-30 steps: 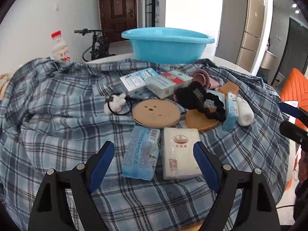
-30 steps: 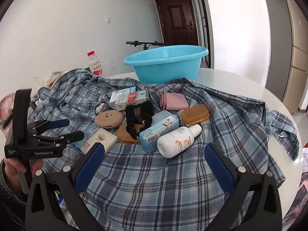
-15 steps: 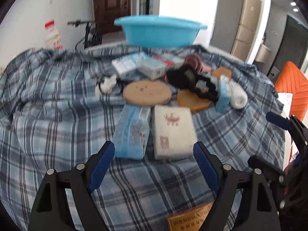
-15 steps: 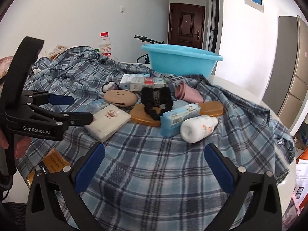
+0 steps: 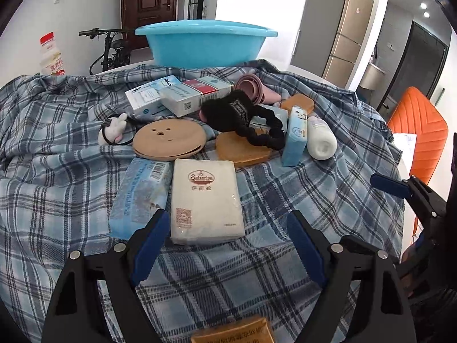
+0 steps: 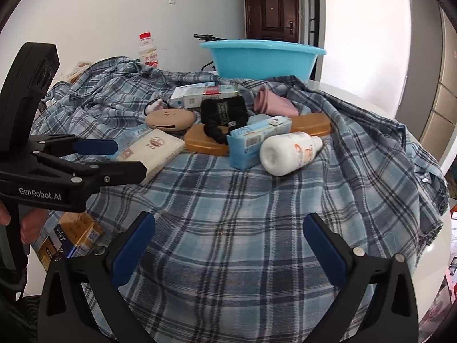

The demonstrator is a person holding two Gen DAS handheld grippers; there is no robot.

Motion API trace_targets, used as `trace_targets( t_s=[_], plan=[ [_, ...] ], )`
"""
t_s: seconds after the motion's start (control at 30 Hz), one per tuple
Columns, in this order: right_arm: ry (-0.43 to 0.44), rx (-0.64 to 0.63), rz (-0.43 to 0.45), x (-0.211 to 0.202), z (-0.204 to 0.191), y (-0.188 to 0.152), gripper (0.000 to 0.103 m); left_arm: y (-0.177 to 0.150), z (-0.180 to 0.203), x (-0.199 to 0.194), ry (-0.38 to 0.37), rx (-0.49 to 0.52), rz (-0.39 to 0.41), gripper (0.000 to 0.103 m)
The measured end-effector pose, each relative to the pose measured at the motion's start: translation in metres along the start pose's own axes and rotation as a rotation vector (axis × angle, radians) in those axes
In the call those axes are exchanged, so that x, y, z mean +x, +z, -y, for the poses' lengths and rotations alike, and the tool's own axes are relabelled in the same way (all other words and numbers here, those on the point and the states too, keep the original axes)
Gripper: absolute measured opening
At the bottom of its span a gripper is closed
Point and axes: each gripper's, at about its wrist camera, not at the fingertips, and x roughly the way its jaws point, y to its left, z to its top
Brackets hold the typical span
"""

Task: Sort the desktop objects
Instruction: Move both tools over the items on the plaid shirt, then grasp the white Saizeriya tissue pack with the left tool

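Tissue pack (image 5: 206, 200) labelled "Salzeriya"

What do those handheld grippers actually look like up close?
Each gripper is black plastic with two long tapered fingers tipped in blue pads, joined by silver rivets. The left gripper bears white "GenRobot.AI" lettering and a chunky black handle; the right gripper looks the same. No cables visible.

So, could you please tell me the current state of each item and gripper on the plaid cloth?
left gripper: open, empty, around the near end of the white tissue pack
right gripper: open, empty, above bare cloth
white tissue pack: lying flat
blue tissue pack: lying flat beside it
white bottle: on its side
blue basin: upright
drink bottle: upright, capped
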Motion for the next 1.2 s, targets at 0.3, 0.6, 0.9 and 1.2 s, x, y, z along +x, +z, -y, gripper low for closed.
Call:
trace_targets(
  t_s=[0.3,0.6,0.9,1.2],
  plan=[
    [0.003,0.108,-0.007,-0.003,0.024,-0.003,0.103,0.008,0.002,0.016,0.008,0.028,-0.028,0.086],
    [0.010,0.176,-0.012,-0.007,0.041,-0.007,0.103,0.012,-0.006,0.031,0.011,0.008,-0.070,0.086],
    [-0.005,0.198,-0.017,-0.009,0.050,-0.007,0.103,0.013,-0.005,0.038,0.081,0.029,-0.097,0.085],
    [-0.005,0.229,-0.029,-0.009,0.057,-0.009,0.103,0.018,-0.018,0.024,0.067,-0.064,-0.055,0.050]
  ],
)
